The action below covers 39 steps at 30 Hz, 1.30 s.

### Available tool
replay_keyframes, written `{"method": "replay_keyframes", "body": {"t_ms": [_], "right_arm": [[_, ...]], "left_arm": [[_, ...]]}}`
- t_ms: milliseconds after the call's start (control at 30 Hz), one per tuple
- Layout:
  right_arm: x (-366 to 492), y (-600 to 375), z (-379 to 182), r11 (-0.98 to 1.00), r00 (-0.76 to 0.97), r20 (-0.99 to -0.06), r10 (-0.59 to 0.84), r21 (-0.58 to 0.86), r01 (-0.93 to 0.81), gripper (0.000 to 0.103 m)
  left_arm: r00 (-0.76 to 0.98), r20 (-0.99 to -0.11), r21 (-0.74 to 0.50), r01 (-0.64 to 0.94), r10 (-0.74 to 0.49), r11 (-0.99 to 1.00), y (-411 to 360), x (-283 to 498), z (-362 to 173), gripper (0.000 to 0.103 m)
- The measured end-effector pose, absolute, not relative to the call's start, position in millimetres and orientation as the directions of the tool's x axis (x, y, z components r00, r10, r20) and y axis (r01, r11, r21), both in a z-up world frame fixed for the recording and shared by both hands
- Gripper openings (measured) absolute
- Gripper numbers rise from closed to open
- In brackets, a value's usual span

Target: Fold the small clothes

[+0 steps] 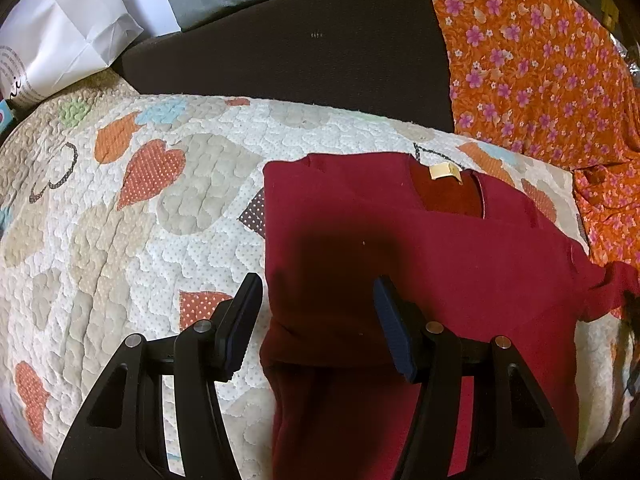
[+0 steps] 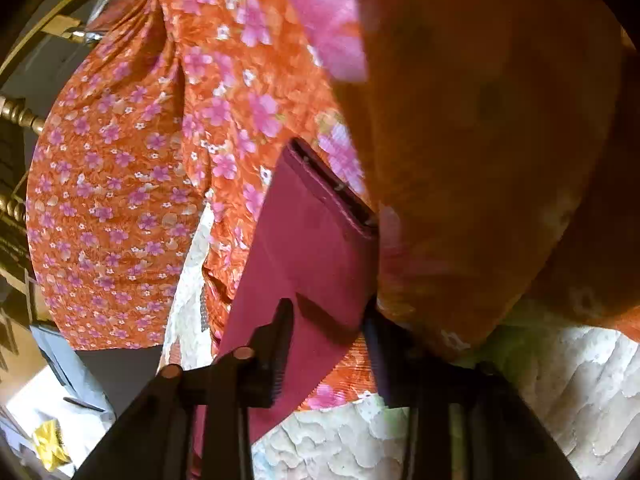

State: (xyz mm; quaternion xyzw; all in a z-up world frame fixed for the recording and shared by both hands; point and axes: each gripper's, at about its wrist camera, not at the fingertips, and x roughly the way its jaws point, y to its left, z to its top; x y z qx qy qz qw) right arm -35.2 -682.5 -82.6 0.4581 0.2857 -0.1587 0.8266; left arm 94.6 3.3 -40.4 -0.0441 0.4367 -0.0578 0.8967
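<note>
Mid-fold: our left gripper [image 1: 318, 320] hangs agape over the red shirt [image 1: 420, 264] on the quilt [image 1: 140, 220] — our right gripper [image 2: 326, 344] brackets its sleeve [image 2: 308, 240], grip uncertain; next, fold inward.

Left wrist view looks down and forward from just above the bed's heart-patterned quilt [image 1: 168, 216], over the maroon shirt [image 1: 400, 264], toward the dark cushion [image 1: 304, 48] behind. Right wrist view sits far closer, tilted, pressed up against the orange floral fabric [image 2: 132, 184], part of it blurring the lens. Both views share shirt, quilt and floral fabric.
</note>
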Motion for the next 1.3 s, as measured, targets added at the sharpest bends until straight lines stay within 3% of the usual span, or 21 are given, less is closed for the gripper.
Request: {"method": "replay_keyframes", "body": {"t_ms": [233,300,467,600,700,767,833,900,1000,1167,1267,1300], "right_arm": [[-10.6,-595.8,16.6,0.721,0.886,-0.453,0.105,0.648,0.246,0.006],[9.7,-553.6,47.4,0.753,0.894,-0.391,0.219,0.650,0.100,0.006],[57.7,-431.4,92.0,0.784,0.822,-0.343,0.455,0.592,-0.187,0.006],[90.6,-317.8,73.4,0.733,0.692,-0.367,0.621,0.585,-0.347,0.006],[116.9,-233.5,27.5,0.675,0.585,-0.396,0.708,0.623,-0.395,0.006],[133.7,-184.7,-14.6,0.646,0.458,-0.473,0.753,0.666,-0.374,0.010],[141.8,-163.2,-48.5,0.677,0.378,-0.567,0.732,0.668,-0.309,0.020],[137.7,-180.5,-57.7,0.656,0.394,-0.541,0.743,0.704,-0.271,0.024],[122.4,-226.0,-39.3,0.676,0.470,-0.519,0.714,0.685,-0.271,0.039],[90.3,-299.7,-6.5,0.871,0.631,-0.619,0.467,0.445,-0.208,0.042],[90.7,-341.4,-15.4,0.929,0.667,-0.680,0.305,0.366,-0.052,0.042],[95.1,-351.0,-22.4,0.937,0.660,-0.705,0.261,0.350,0.004,0.042]], "left_arm": [[0.628,-0.762,-0.173,0.039,-0.158,0.984,14.1,95.5,-31.4,0.058],[0.636,-0.754,-0.184,0.033,-0.162,0.982,18.3,95.0,-27.7,0.058],[0.651,-0.736,-0.225,0.025,-0.187,0.974,27.8,95.2,-21.6,0.058],[0.645,-0.737,-0.251,0.019,-0.204,0.968,31.3,97.2,-23.2,0.058],[0.651,-0.731,-0.252,0.021,-0.205,0.967,34.2,97.3,-23.8,0.058],[0.652,-0.730,-0.267,0.005,-0.205,0.964,40.8,98.4,-24.5,0.058],[0.649,-0.728,-0.301,-0.011,-0.222,0.954,49.6,99.7,-25.3,0.059],[0.650,-0.721,-0.339,-0.029,-0.240,0.940,57.1,100.9,-26.2,0.072],[0.646,-0.711,-0.385,-0.026,-0.279,0.922,56.6,104.6,-27.9,0.073],[0.598,-0.750,-0.328,0.038,-0.284,0.944,26.7,115.4,-39.7,0.073],[0.564,-0.774,-0.297,0.074,-0.286,0.952,8.8,123.3,-51.8,0.070],[0.552,-0.785,-0.283,0.086,-0.283,0.955,2.4,126.4,-56.5,0.057]]}}
